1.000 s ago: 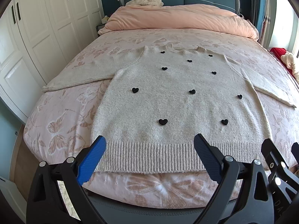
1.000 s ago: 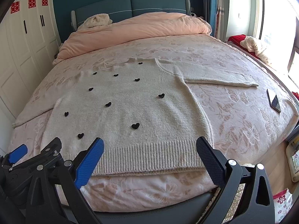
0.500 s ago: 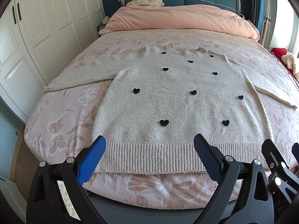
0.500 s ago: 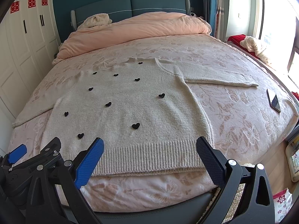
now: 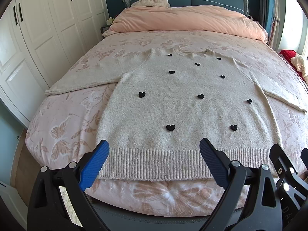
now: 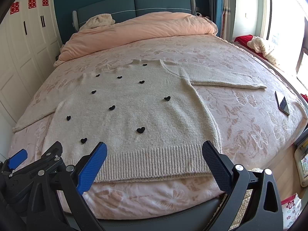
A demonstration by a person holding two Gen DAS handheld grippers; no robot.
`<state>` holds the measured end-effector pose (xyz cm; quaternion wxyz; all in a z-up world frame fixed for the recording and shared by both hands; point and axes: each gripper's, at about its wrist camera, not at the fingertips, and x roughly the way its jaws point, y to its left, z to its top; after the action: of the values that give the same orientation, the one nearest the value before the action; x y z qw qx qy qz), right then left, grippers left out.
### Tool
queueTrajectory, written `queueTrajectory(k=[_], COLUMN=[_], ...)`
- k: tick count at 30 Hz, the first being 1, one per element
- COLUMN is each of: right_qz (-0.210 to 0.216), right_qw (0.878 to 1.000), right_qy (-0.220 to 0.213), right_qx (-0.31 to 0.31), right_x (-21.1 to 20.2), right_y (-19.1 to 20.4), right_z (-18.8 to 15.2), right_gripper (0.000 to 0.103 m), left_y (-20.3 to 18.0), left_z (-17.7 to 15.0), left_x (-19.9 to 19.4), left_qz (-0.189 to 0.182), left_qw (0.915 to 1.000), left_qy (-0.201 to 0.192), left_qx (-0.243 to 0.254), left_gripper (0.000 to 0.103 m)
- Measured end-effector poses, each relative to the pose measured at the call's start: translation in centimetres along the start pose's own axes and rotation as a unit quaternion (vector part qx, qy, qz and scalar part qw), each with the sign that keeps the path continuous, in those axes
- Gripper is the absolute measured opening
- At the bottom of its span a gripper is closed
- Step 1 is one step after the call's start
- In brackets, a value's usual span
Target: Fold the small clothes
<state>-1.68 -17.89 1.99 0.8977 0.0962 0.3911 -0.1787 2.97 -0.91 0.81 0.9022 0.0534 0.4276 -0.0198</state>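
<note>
Lying flat and face up on the butterfly-print bedspread (image 5: 63,134), a cream knit sweater (image 5: 182,105) dotted with black hearts is taking up the near half of the bed, its ribbed hem (image 5: 154,163) running along the foot edge.

Starting at the left, white wardrobe doors (image 5: 38,38) are lining the wall, and the sweater's left sleeve (image 5: 86,80) is stretching out straight toward them. Below it the left gripper (image 5: 153,160) is hovering just short of the hem, its fingers spread wide and holding nothing. Moving across, the collar (image 5: 192,53) is pointing toward the rolled pink duvet (image 5: 182,21) at the headboard.

Further right, the right gripper (image 6: 154,161) is hanging over the hem's other end, jaws likewise wide apart and empty, close beside its partner. The right sleeve (image 6: 227,80) is reaching out toward the window side, and a phone (image 6: 282,104) is lying on the bedspread near the bed's right edge, well apart from the cuff.

As far as I can judge, the folding itself is not yet begun: the garment is only spread and smoothed, no sleeve is turned in, no crease is showing. Everything is left to do: sleeves inward, then the body doubled up.
</note>
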Motion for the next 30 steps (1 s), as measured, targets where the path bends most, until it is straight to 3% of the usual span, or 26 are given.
queueTrajectory(k=[22,25,28,30], right_qz=[0.002,0.019,0.045,0.051], right_qw=[1.000,1.000,0.999,0.997], right_qy=[0.001,0.004,0.007,0.004], right_qx=[0.002,-0.004,0.010,0.054], right_x=[0.1,0.8,2.6,4.4], right_y=[-0.1,-0.2,-2.6,-6.5], right_z=[0.0,0.3,1.3,2.9], right_gripper=[0.098,0.098,0.098,0.098], left_y=[0.3,0.5,1.3,2.6], left_z=[0.1,0.2,0.4,0.7], left_x=[0.0,0.2,0.7,1.4], left_qz=[0.002,-0.003,-0.039,-0.053], left_qw=[1.0000,1.0000,0.9990,0.9977], left_qy=[0.000,0.003,0.013,0.019], left_qx=[0.000,0.000,-0.013,-0.037], left_gripper=[0.092,0.093,0.096,0.098])
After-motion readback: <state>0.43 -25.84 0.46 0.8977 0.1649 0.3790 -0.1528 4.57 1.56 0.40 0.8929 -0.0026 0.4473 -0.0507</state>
